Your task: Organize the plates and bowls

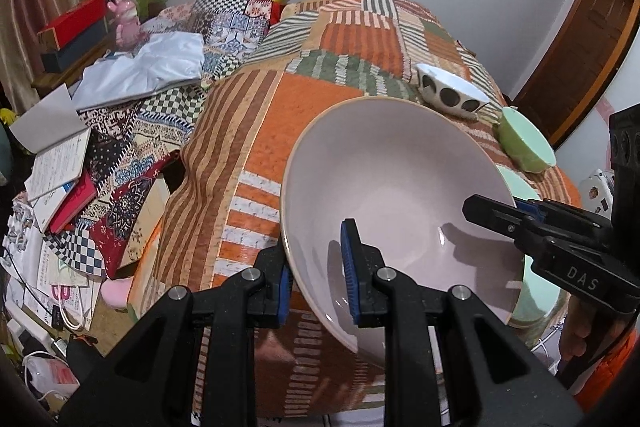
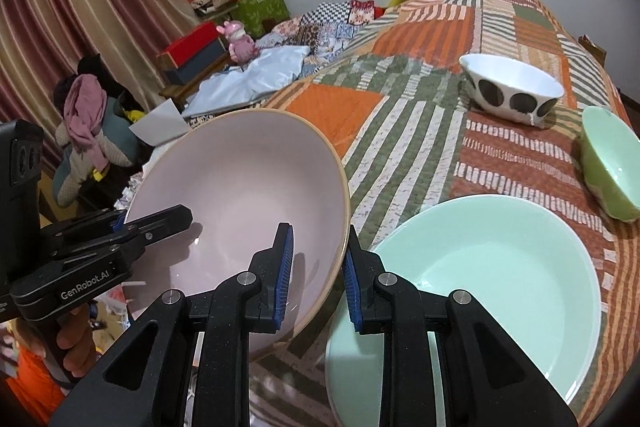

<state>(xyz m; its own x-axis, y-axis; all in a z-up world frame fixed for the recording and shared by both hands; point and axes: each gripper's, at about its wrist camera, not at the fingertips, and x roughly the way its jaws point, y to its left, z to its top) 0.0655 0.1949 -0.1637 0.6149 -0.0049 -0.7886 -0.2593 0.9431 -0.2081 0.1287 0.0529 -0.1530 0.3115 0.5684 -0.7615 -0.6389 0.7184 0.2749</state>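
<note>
A large pale pink bowl (image 1: 384, 179) is held tilted above the patchwork-covered table by both grippers. My left gripper (image 1: 318, 275) is shut on its near left rim, one pad inside and one outside. My right gripper (image 2: 318, 279) is shut on the opposite rim of the pink bowl (image 2: 248, 183); it also shows in the left wrist view (image 1: 504, 217). A mint green plate (image 2: 488, 291) lies on the table right of the bowl. A white bowl with dark spots (image 2: 510, 87) and a small green bowl (image 2: 612, 163) stand farther back.
The table's patchwork cloth (image 2: 400, 131) is orange, green and striped. To the left, beyond the table edge, lie books and papers (image 1: 60, 163), a white bag (image 1: 144, 67), boxes and a pink figurine (image 2: 240, 41). A wooden door (image 1: 592, 39) stands at the right.
</note>
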